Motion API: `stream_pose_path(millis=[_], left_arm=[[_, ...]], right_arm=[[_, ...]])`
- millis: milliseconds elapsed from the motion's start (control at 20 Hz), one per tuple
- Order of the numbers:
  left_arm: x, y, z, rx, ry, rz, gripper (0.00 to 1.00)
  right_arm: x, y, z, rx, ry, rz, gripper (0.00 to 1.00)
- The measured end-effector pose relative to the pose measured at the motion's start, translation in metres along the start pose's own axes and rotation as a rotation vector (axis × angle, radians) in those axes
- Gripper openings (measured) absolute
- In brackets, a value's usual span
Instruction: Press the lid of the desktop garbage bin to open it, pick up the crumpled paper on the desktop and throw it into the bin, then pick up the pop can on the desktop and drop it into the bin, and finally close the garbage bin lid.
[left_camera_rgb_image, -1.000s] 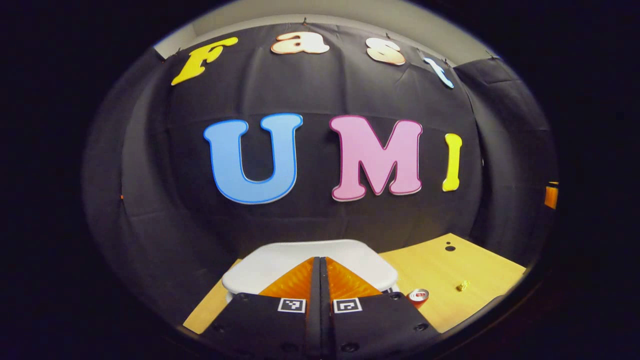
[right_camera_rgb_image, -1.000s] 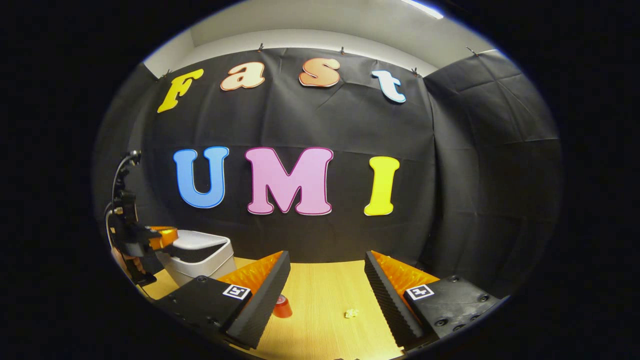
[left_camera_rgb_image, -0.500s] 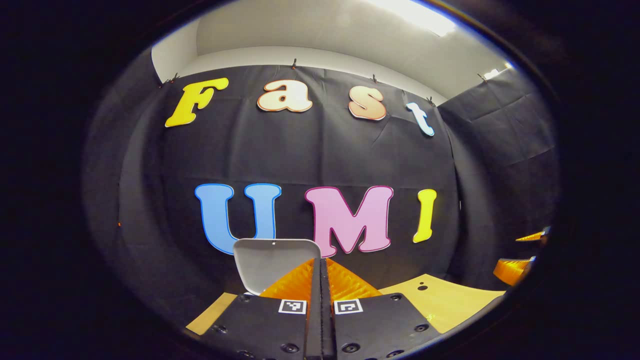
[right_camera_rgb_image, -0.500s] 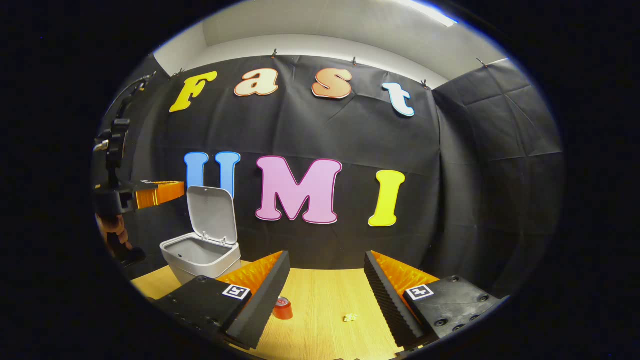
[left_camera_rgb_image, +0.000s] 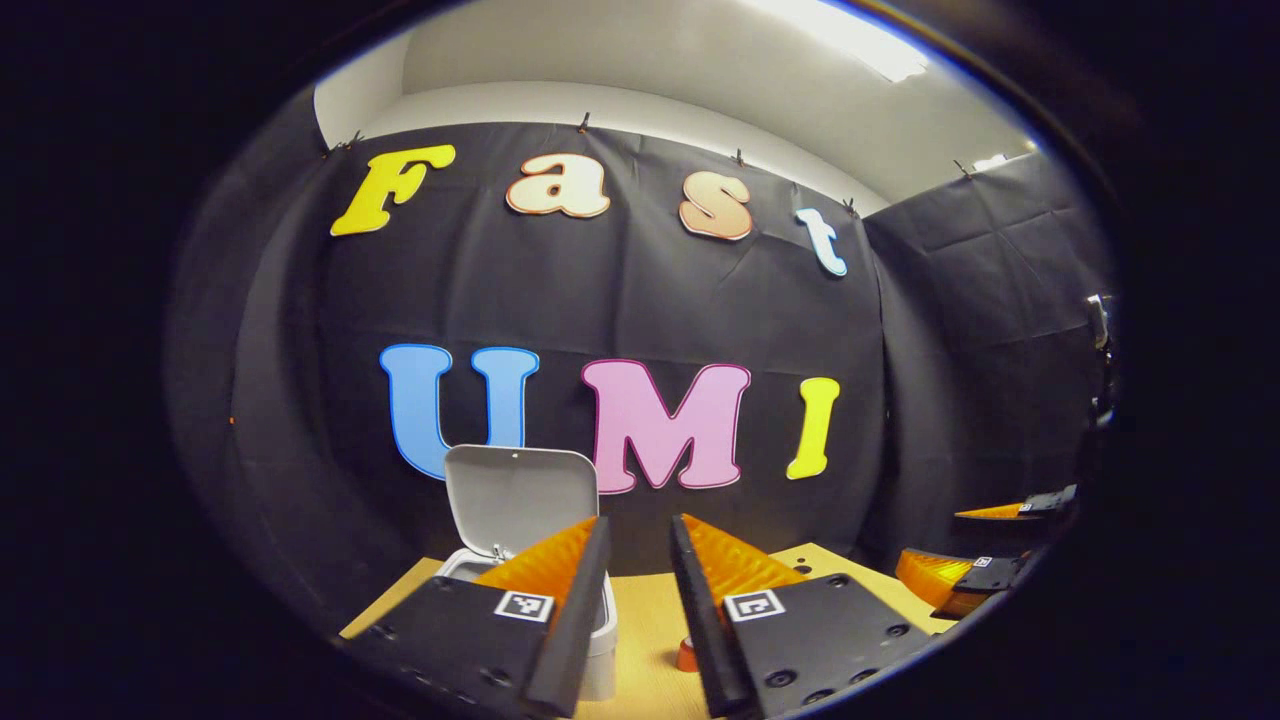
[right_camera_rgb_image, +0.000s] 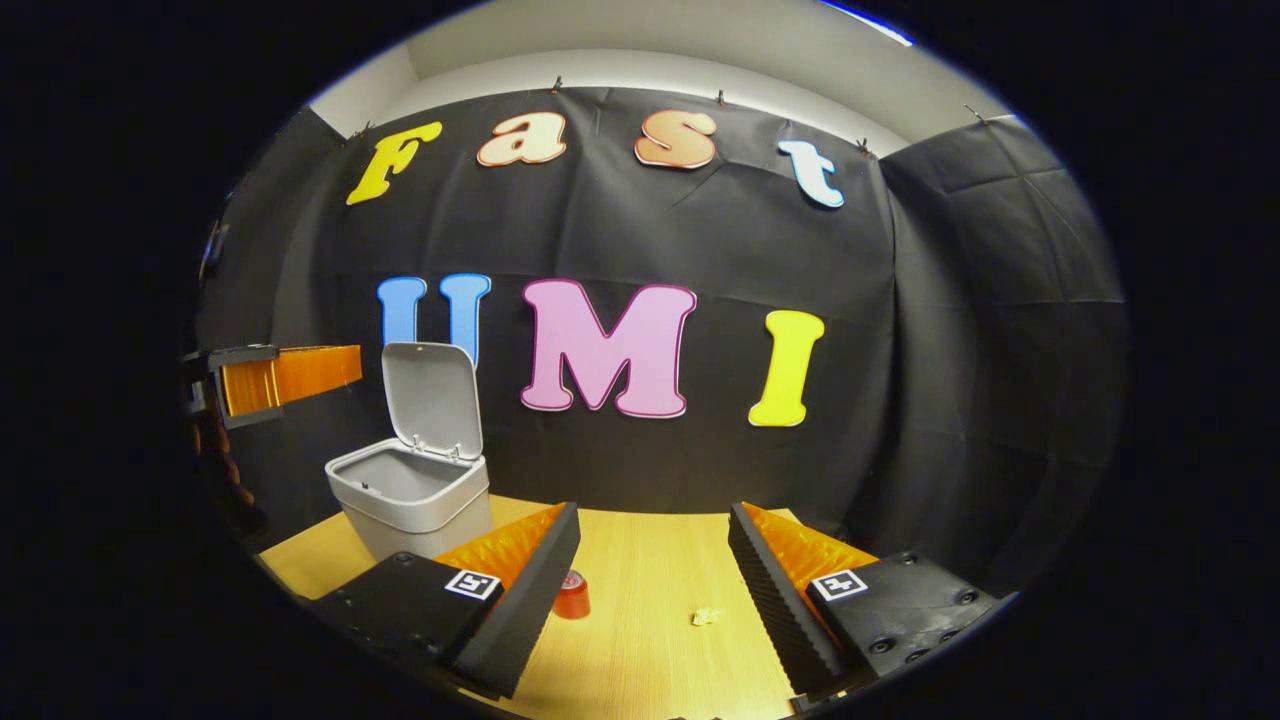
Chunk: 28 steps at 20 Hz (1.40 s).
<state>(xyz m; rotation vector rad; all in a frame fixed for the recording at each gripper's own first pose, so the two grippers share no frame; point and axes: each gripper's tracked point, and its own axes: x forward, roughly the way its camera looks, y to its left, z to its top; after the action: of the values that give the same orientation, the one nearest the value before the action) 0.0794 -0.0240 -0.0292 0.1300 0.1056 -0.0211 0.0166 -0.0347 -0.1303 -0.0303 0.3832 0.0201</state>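
One bin with lid raised, one pop can and one crumpled paper are seen on the tabletop, between two empty hand-held grippers, the left slightly parted, the right spread wide.

Pop can half hidden behind left gripper.
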Motion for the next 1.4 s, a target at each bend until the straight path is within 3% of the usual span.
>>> stream_pose_path(millis=[50,150,650,800,950,1150,1400], left_arm=[[-0.002,0.001,-0.002,0.008,-0.001,0.007,0.75],[-0.005,-0.001,-0.005,0.017,-0.005,0.01,0.96],[-0.012,-0.015,-0.046,0.022,0.082,-0.008,0.95],[-0.01,-0.01,-0.062,0.035,0.131,0.024,0.95],[-0.01,0.0,-0.073,0.02,0.165,0.073,0.95],[-0.01,0.016,-0.095,0.003,0.231,0.152,0.96],[-0.007,0.029,-0.121,0.004,0.315,0.22,0.96]], right_arm=[[0.004,-0.002,-0.008,-0.014,0.028,-0.001,0.96],[0.012,-0.004,-0.019,-0.03,0.062,0.002,0.97],[0.103,-0.049,-0.125,-0.084,0.323,0.001,0.96],[0.131,-0.055,-0.172,-0.105,0.43,0.021,0.97],[0.149,-0.053,-0.226,-0.049,0.563,0.057,0.97],[0.171,-0.068,-0.289,-0.038,0.722,0.028,0.97],[0.2,-0.091,-0.34,-0.086,0.823,0.014,0.98]])
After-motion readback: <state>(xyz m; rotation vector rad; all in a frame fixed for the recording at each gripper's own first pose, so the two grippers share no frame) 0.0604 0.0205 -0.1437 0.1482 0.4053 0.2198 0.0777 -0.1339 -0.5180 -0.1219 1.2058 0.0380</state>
